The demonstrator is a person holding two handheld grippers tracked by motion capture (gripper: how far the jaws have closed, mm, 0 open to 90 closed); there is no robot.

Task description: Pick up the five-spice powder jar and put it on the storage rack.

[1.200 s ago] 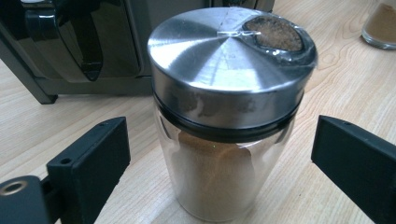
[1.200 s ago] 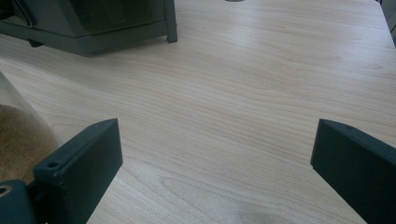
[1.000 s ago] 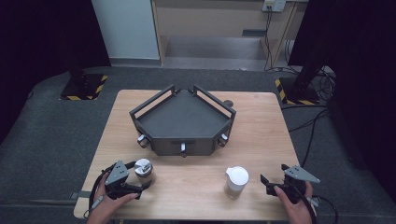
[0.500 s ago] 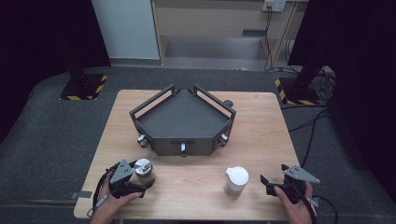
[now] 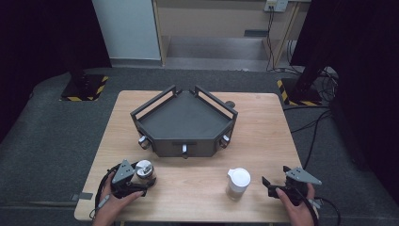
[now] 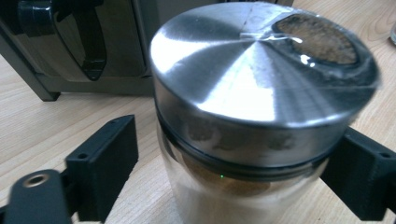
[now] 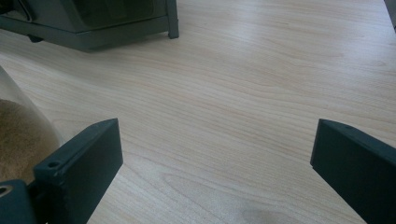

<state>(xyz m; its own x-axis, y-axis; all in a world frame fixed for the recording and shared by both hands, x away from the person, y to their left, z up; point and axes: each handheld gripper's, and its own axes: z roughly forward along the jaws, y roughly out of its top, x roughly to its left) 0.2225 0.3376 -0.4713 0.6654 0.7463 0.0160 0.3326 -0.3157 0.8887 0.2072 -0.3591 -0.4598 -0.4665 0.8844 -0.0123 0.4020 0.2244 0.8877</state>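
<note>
A glass jar point(image 5: 144, 170) with a brushed steel lid point(image 6: 252, 79) and brown contents stands near the table's front left. My left gripper point(image 5: 145, 178) lies level on the table with a jaw on each side of this jar. Its jaws have just been closing; in the left gripper view point(image 6: 233, 177) a strip of wood still shows between the left jaw and the glass. A second jar with a white lid point(image 5: 238, 182) stands at the front right. My right gripper point(image 5: 275, 181) rests open to the right of it, with bare wood between its jaws point(image 7: 217, 158).
A black five-sided tray point(image 5: 186, 122) with raised rails and knobs on its front wall sits at the middle of the wooden table point(image 5: 263, 141). Its front wall is close behind the steel-lidded jar point(image 6: 116, 42). The white-lidded jar's glass point(image 7: 18, 130) stands just left of my right gripper.
The left gripper has slid a little to the right, further around the steel-lidded jar, and its jaws now stand narrower. The right gripper and the white-lidded jar have not moved.
</note>
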